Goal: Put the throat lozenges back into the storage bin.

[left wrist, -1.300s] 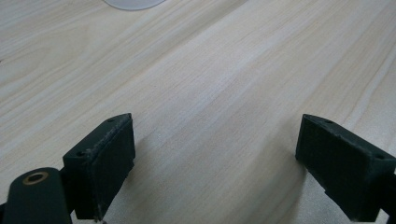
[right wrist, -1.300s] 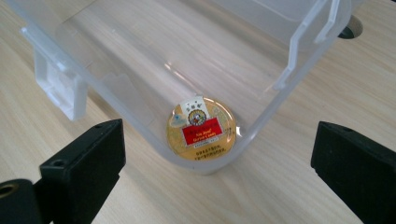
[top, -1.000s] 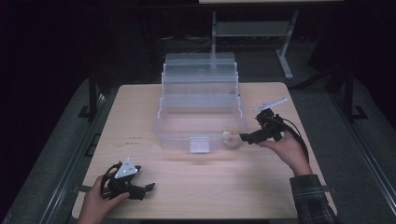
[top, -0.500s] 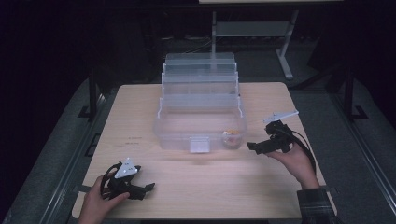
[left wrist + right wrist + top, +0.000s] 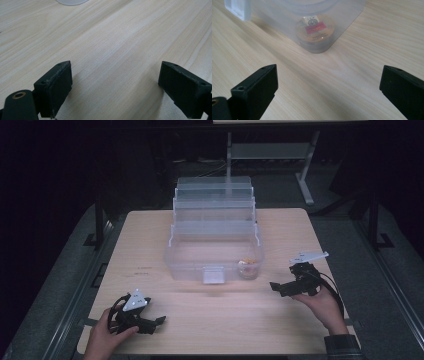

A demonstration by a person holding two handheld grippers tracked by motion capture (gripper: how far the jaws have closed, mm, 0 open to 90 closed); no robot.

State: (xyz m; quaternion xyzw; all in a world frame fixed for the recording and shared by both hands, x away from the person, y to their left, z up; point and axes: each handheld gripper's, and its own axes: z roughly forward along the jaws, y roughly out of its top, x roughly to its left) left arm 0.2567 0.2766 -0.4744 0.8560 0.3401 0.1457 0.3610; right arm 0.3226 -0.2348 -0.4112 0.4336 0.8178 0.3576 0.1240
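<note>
Backing off: right gripper (image 5: 278,287) now sits farther from clear box (image 5: 215,251), jaws wide, empty; small jar (image 5: 315,30), probably amber, ahead inside.

Right claw (image 5: 276,287) sits just beside the clear plastic box (image 5: 215,251).

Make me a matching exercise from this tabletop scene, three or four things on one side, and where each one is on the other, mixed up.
Things:
1. small round container
2. left gripper
3. right gripper
4. clear tiered box

Places:
A. middle of the table, lid open
B. near left corner of the table
C. inside the box's front right corner
D. just right of the box's front

Pairs: 1-C, 2-B, 3-D, 4-A
</note>
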